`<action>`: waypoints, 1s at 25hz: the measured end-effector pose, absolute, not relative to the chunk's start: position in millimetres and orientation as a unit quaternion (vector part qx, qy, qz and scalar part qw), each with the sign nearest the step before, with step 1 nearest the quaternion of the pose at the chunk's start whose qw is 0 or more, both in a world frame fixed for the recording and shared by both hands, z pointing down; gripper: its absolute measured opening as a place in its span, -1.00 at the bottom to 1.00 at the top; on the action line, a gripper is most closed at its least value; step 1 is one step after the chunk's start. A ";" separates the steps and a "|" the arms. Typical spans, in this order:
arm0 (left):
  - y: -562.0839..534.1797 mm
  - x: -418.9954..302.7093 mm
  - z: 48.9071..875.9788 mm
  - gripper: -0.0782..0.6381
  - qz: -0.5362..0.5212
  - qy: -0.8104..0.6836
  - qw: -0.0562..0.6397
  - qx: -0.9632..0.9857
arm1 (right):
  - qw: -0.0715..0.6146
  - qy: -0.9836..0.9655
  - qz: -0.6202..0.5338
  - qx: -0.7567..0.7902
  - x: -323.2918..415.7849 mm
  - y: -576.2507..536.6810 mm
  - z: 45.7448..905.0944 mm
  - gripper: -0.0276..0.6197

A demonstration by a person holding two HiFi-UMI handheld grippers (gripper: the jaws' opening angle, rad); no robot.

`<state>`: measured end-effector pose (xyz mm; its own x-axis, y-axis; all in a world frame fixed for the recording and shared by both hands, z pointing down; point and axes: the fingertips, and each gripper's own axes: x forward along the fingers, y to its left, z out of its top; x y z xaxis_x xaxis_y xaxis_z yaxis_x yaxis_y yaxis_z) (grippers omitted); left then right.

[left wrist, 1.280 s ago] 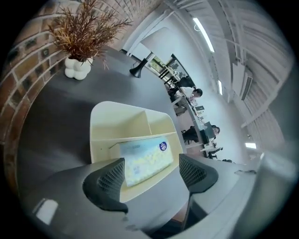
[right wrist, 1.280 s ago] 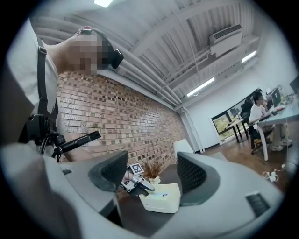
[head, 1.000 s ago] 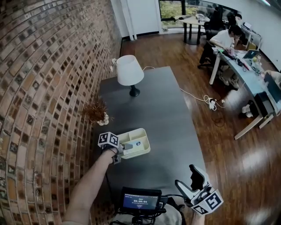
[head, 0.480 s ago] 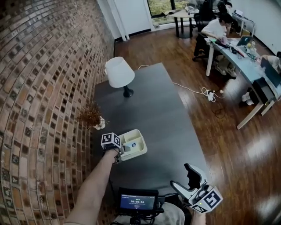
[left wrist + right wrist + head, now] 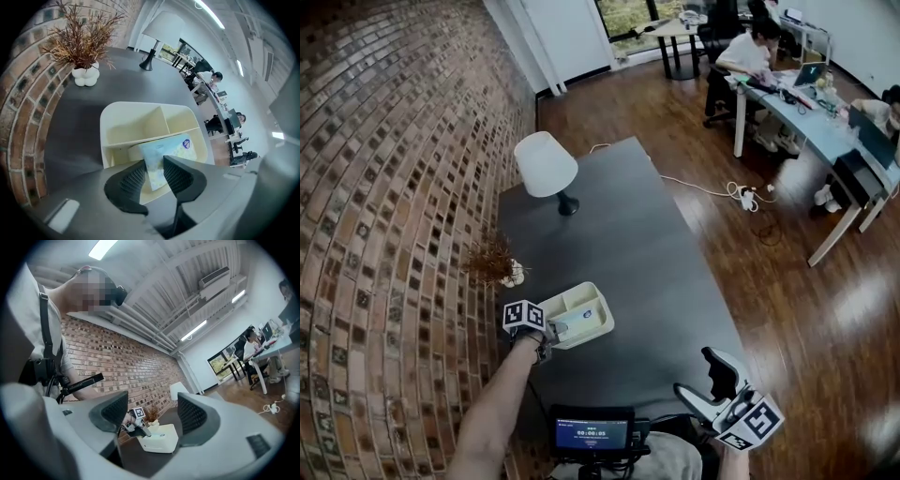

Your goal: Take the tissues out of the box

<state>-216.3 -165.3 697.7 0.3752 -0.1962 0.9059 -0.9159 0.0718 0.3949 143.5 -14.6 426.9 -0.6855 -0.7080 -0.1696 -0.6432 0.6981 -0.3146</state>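
- My left gripper [image 5: 153, 166] was tipped steeply down over the near end of the cream box [image 5: 131, 105], at the left side of the dark table [image 5: 647, 234].
- Its jaws had just been closing, and there it was: the tissue pack [image 5: 164, 147] sat between them, the ribbed pads pinching its near end from both sides.
- The pack lay in the long near compartment of the box; the two far compartments looked empty.
- My right gripper [image 5: 701, 375] hung well apart at the near right, off the table edge, jaws spread wide with nothing between them. It faced across toward the box and took no part.
- Progress, as I judged it: the reach was done and the grip looked made, but only on one end of the pack. Nothing was out of the box yet, and most of the pack was down inside the walls.
- What was left: lift the pack clear of the rim and set it on the bare table beside the box.
- The box looked light, so it might ride up with the pack.
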 end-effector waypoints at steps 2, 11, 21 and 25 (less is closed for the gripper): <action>-165.3 -214.6 691.5 -0.50 0.303 -0.463 0.563 0.614 | 0.140 0.913 -0.115 -0.366 139.1 -14.7 425.8 0.09; -158.3 -198.5 661.0 -0.65 0.258 -0.453 0.542 0.659 | 0.137 0.920 -0.116 -0.349 125.0 -14.1 423.8 0.09; -146.2 -192.2 631.8 -0.71 0.239 -0.443 0.513 0.696 | 0.135 0.922 -0.117 -0.342 118.9 -16.2 423.4 0.09; -145.0 -188.0 606.8 -0.72 0.231 -0.433 0.494 0.718 | 0.133 0.923 -0.119 -0.340 117.4 -18.0 424.8 0.09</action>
<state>-188.0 -145.0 606.8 0.5192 -0.3930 0.7590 -0.8492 -0.1371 0.5099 117.4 -18.0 424.8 -0.7340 -0.6589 -0.1648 -0.5954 0.7409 -0.3108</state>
